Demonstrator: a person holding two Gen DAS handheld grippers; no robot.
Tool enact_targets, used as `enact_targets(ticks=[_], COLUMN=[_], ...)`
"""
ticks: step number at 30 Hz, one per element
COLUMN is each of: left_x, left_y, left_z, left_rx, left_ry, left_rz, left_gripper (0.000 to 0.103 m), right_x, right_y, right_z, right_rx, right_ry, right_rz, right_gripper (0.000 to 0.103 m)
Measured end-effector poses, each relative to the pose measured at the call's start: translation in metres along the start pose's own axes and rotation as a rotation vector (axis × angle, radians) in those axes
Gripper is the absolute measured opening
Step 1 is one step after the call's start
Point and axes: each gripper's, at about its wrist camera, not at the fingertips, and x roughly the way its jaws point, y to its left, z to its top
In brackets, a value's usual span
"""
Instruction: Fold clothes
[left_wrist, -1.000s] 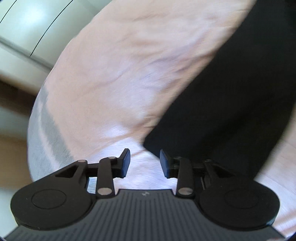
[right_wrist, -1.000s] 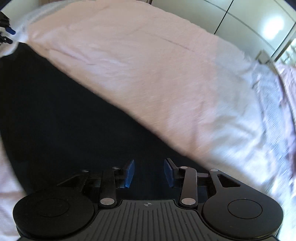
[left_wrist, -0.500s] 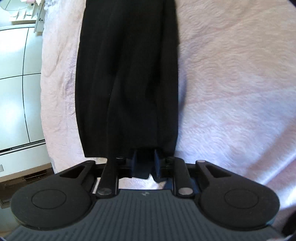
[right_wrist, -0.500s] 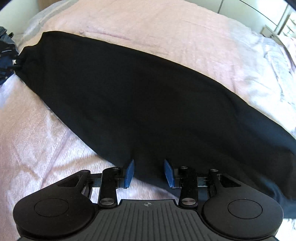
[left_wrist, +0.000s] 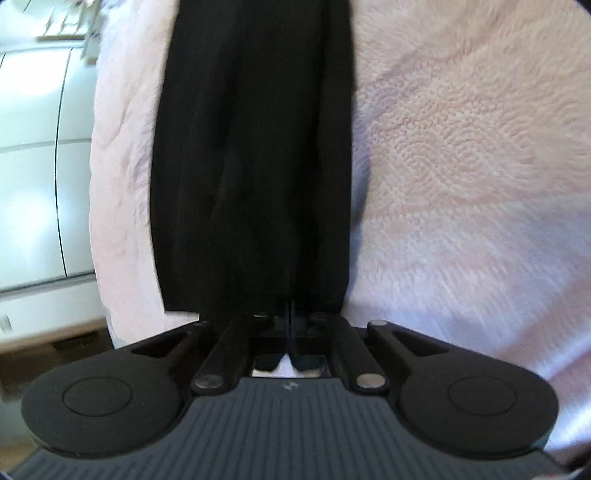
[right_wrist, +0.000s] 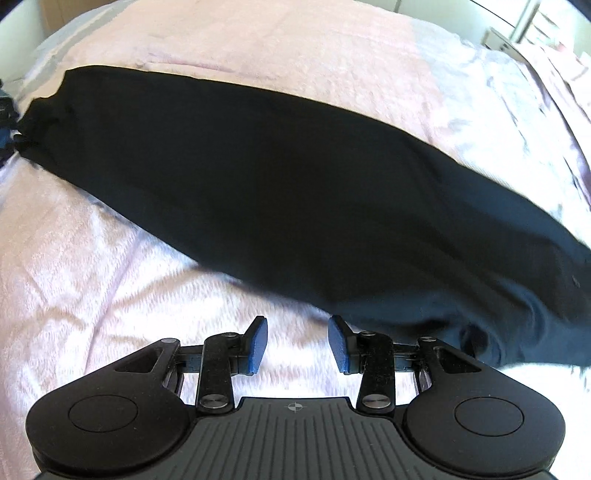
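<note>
A long black garment (left_wrist: 255, 155) lies stretched out on a pink bedspread (left_wrist: 461, 166). My left gripper (left_wrist: 290, 317) is shut on the garment's near end, with cloth pinched between the jaws. In the right wrist view the garment (right_wrist: 295, 192) runs as a band from far left to near right. My right gripper (right_wrist: 297, 341) is open and empty, just off the garment's near edge over the bedspread (right_wrist: 92, 295). The left gripper shows at that view's far left edge (right_wrist: 5, 125), at the garment's end.
White cupboard doors (left_wrist: 33, 166) stand beyond the bed's left side, with a strip of wooden floor (left_wrist: 55, 339) below. More cupboards and cluttered furniture (right_wrist: 517, 33) show past the bed's far right corner. The bedspread extends wide to the right of the garment.
My left gripper closed fully on the garment's end. My right gripper drew back off the garment and now hangs over the bedspread beside its edge, still open.
</note>
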Motion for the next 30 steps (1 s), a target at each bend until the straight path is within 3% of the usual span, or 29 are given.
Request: enact_targets(ticks=[2,4,5,13,15,19,24,30], left_x=[-0.008,-0.017,-0.017,-0.012,-0.018,-0.044,-0.077,-0.103], left_y=[0.002,0.003,0.002,0.003,0.009,0.019,0.021,0.027], left_z=[-0.008,-0.016,-0.016,-0.015,-0.019,-0.009,0.061,0.193], left_rx=[-0.016,-0.033,-0.043,-0.080,-0.116,-0.202,-0.255,-0.286], left_ry=[-0.012,-0.027,-0.029,0.018,0.024,-0.006,-0.157,-0.437], left_rz=[-0.009,-0.023,-0.040,-0.113,-0.129,-0.121,-0.140,-0.201], left_gripper=[0.000,0.000,0.000,0.008,0.016,0.018,0.024,0.037], right_x=[-0.005,-0.010,-0.011,-0.011,-0.014,-0.019,-0.029,-0.022], right_y=[0.000,0.000,0.001,-0.005,-0.012,-0.035,-0.078,-0.116], right_z=[-0.004,-0.007,-0.008,-0.013,-0.016,-0.028,-0.042,-0.055], right_rx=[0.013,0.022,0.030,0.163,0.198,0.341,0.569,0.715], right_ry=[-0.007,-0.021,-0.026,-0.015,-0.024,-0.039,-0.074,-0.122], right_rz=[-0.006,-0.015,-0.019,-0.022,-0.040,-0.097,-0.130,-0.117], right_gripper=[0.044,0.061,0.064,0.065,0.065,0.065,0.065,0.065])
